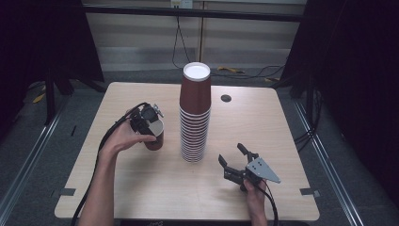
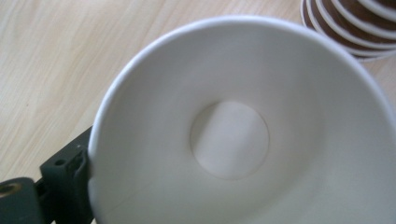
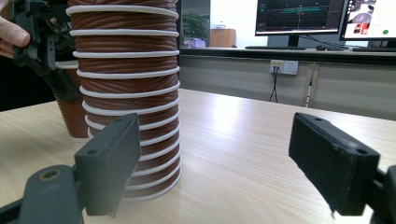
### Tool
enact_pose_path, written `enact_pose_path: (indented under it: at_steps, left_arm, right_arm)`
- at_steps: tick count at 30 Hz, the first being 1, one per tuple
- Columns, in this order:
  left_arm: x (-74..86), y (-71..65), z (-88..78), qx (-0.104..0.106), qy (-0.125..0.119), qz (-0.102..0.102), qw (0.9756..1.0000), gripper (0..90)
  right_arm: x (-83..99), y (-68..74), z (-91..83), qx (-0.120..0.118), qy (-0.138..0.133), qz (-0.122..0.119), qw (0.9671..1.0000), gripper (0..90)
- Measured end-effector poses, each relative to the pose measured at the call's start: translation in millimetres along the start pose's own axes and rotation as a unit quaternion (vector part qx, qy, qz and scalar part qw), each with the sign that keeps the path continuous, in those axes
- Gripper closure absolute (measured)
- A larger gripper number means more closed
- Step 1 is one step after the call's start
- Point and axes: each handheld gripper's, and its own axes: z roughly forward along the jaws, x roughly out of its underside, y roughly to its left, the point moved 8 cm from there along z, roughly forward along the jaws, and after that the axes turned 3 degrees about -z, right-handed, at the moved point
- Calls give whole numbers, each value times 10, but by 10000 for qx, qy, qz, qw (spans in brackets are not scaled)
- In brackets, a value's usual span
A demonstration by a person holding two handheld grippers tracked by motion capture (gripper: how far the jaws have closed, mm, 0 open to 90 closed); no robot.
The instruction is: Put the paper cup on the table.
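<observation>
I see the left tool [image 1: 149, 123] clamped on the rim of a single brown paper cup with white inside [image 1: 155, 135], which stands upright on the light wooden worktop [image 1: 141, 188], mouth up. In the left gripper view one black jaw sits outside the cup wall [image 2: 233, 140] at 8 o'clock. The cup is just beside the tall stack of upside-down brown paper cups [image 1: 195, 113], at 9 o'clock of it, not touching as far as I can tell. Right tool [image 1: 234, 157] is low over the worktop at 5 o'clock of the stack, jaws apart and empty, aimed at the stack base [image 3: 126, 93].
</observation>
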Motion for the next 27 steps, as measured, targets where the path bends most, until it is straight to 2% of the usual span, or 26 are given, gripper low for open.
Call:
enact_pose_path:
  at_steps: [2, 4, 10, 13, 14, 15, 17, 18, 19, 21, 22, 23, 25, 27]
  left_arm:
    - [0, 1, 17, 9, -27, -104, 9999, 36]
    - [3, -1, 20, 40, -45, -31, 10000, 36]
    - [56, -4, 51, 165, -225, -152, 9995, 41]
    - [91, -18, 72, 212, -250, -112, 9994, 46]
    - [102, -23, 75, 208, -292, -51, 9993, 44]
    - [100, -31, 87, 198, -422, -127, 9988, 39]
    - [110, -32, 99, 246, -510, -122, 9983, 32]
    - [109, -38, 110, 247, -592, -187, 9978, 26]
    - [119, -27, 108, 248, -569, -105, 9980, 19]
    - [123, -46, 130, 228, -710, -214, 9970, 6]
    - [137, -34, 130, 209, -715, -148, 9971, 0]
    - [138, -44, 136, 220, -813, -253, 9961, 0]
    - [183, -24, 130, 198, -803, -226, 9963, 2]
    - [217, -27, 148, 173, -860, -313, 9956, 17]
  right_arm:
    - [0, 0, 4, 6, 5, -8, 10000, 168]
    - [3, 2, 4, 14, 39, -9, 10000, 168]
    - [3, 3, 4, 16, 37, -11, 10000, 168]
    - [3, 1, 4, 20, 38, -7, 10000, 168]
    - [4, 1, 4, 17, 42, -2, 10000, 168]
    - [5, -1, 4, 19, 52, 14, 10000, 168]
    - [4, 1, 5, 19, 43, -5, 10000, 168]
    - [4, 3, 5, 20, 41, -8, 10000, 168]
    - [3, 2, 4, 21, 39, -8, 10000, 168]
    - [3, -1, 4, 16, 37, -8, 10000, 168]
    - [3, -1, 4, 20, 33, -6, 10000, 168]
    - [1, -1, 5, 16, 17, -8, 10000, 168]
    - [0, -2, 3, 26, 8, 0, 10000, 168]
    - [1, -2, 2, 26, 13, 8, 10000, 168]
